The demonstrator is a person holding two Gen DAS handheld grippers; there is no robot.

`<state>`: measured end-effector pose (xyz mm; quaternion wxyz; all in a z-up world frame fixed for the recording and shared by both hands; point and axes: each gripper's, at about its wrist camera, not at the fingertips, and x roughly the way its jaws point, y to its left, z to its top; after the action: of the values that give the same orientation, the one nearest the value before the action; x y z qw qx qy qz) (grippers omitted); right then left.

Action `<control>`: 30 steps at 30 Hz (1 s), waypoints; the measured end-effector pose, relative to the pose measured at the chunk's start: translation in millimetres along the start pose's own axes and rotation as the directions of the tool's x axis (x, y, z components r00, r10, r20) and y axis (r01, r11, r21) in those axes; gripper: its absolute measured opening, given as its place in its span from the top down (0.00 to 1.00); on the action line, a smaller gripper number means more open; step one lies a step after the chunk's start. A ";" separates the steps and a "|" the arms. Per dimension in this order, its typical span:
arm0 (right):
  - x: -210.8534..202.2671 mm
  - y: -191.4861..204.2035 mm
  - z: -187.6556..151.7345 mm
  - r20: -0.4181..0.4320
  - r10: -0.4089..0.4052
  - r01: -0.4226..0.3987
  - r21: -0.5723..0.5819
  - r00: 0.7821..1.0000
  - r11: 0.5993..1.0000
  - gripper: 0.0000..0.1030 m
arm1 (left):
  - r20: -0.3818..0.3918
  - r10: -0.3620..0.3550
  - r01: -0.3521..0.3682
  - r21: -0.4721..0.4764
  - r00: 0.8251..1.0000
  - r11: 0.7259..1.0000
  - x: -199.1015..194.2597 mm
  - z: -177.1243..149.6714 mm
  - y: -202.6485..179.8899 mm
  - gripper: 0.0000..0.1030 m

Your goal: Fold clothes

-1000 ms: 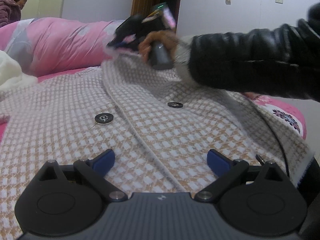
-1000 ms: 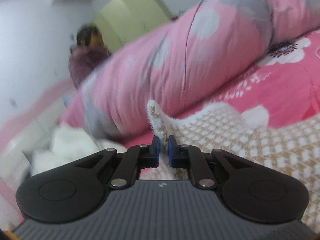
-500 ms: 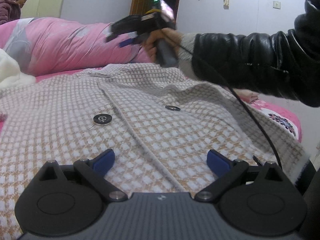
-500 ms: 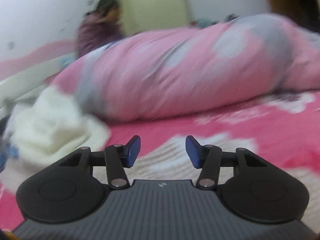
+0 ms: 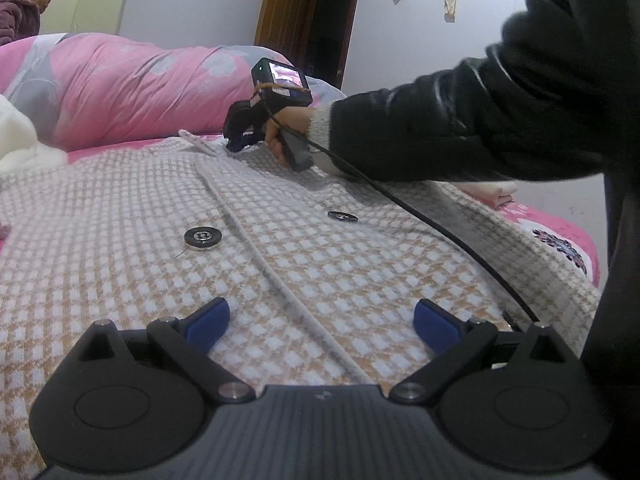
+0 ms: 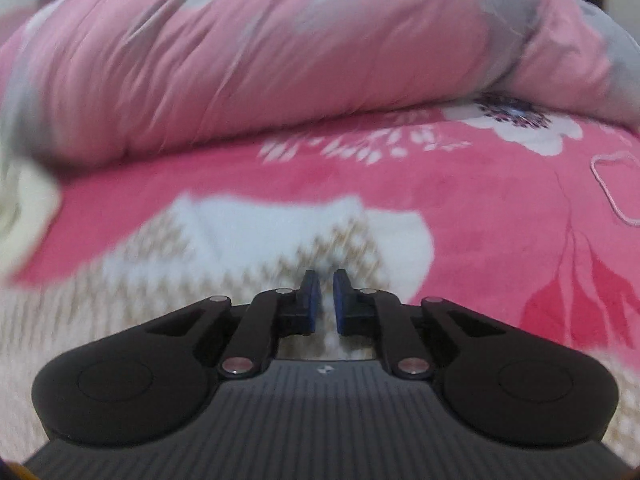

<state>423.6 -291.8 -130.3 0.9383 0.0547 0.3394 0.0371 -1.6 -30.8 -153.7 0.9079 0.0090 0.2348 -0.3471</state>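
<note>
A white-and-tan checked coat [image 5: 280,240] lies spread flat on the bed, with two dark buttons [image 5: 203,237] either side of its front edge. My left gripper [image 5: 320,316] hovers open over the near end, the coat's front seam running between its fingers. At the far collar, my right gripper [image 5: 236,146] is down on the cloth, held by a hand in a black sleeve [image 5: 480,120]. In the right wrist view its jaws [image 6: 323,300] are closing to a narrow gap with the blurred coat fabric [image 6: 160,264] pinched between the blue pads.
A rolled pink-and-grey quilt [image 5: 120,88] lies along the far side of the pink flowered sheet [image 6: 480,200]. White fleece [image 5: 16,140] is heaped at the left. A black cable [image 5: 440,228] trails across the coat. A person [image 5: 24,8] stands far left.
The right gripper let go of the lifted collar, opened in the air, then dropped back onto the collar and closed. The collar now lies flat. The left gripper stayed put.
</note>
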 end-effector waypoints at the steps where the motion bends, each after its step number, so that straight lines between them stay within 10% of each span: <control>1: -4.4 -1.7 2.3 0.021 -0.003 0.003 0.012 1.000 1.000 0.94 | 0.000 0.000 0.000 0.000 1.000 1.000 -0.5 -0.1 0.0 0.04; 5: -49.3 -8.1 2.3 0.107 0.055 -0.062 0.066 0.993 0.996 0.89 | 0.004 -0.001 0.001 0.001 1.000 1.000 -1.7 -1.3 0.1 0.04; 10: -90.8 22.3 -19.5 0.007 0.177 -0.174 -0.140 0.984 0.975 0.90 | 0.005 -0.003 0.003 0.001 1.000 1.000 -2.3 -0.9 0.5 0.04; 14: -37.0 34.3 -35.2 -0.139 0.061 -0.079 -0.128 0.988 0.989 0.91 | -0.001 0.001 -0.001 0.000 1.000 1.000 -2.5 0.7 0.2 0.04; 17: -38.7 16.4 -30.3 -0.084 0.104 -0.098 0.070 0.991 0.993 0.90 | -0.007 0.003 -0.003 0.002 1.000 1.000 -2.8 1.8 -0.5 0.04; 26: -203.3 -56.9 -52.4 0.062 -0.033 0.027 0.091 0.998 0.995 0.89 | -0.021 0.006 -0.006 0.001 1.000 1.000 -3.6 3.8 -1.5 0.04; 30: -211.9 -76.3 -57.7 0.045 -0.087 0.084 0.067 0.995 0.994 0.89 | -0.028 0.017 -0.017 0.007 0.999 1.000 -3.1 4.4 -3.8 0.04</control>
<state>226.6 -385.6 -50.0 0.9446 0.0713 0.3200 -0.0155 -4.2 -32.5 -147.8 0.9074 0.0190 0.2462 -0.3400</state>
